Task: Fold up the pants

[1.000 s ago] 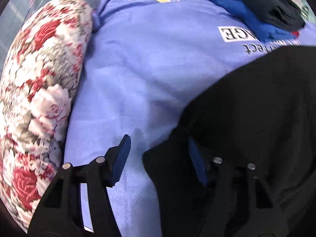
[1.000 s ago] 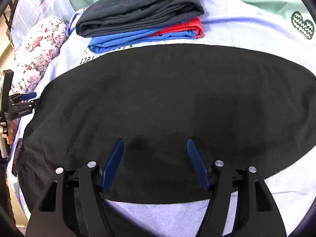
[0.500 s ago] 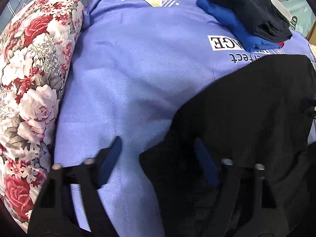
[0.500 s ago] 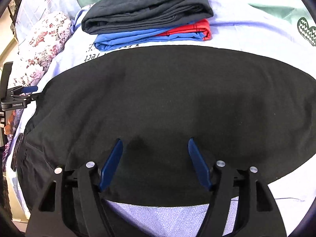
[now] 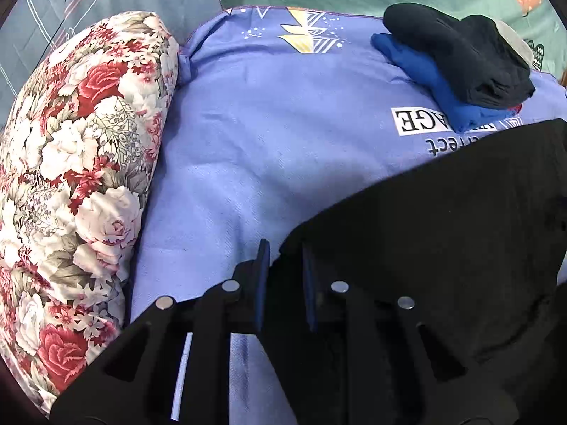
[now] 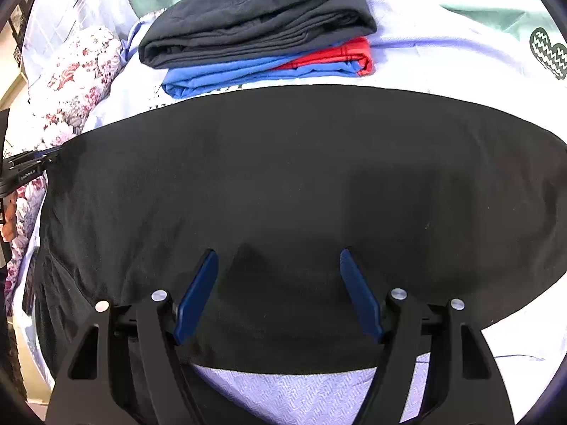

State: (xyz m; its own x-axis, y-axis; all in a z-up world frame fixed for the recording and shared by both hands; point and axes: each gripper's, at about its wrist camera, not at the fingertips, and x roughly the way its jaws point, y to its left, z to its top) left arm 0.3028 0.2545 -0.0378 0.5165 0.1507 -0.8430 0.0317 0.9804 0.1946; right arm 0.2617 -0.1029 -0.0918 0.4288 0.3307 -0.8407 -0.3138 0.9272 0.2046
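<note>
Left gripper newly pinched on flat black pants corner

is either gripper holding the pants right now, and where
The left gripper has just closed on the black pants, pinching their edge at the left end. The right gripper is open over the near edge, holding nothing.

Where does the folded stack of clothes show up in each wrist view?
Left wrist: folded stack at upper right, beyond the black pants, dark garment over blue.
Right wrist: the stack at top centre-left, behind the pants, dark over blue and red.
Shared landmark: the floral pillow, at left in both views.
</note>
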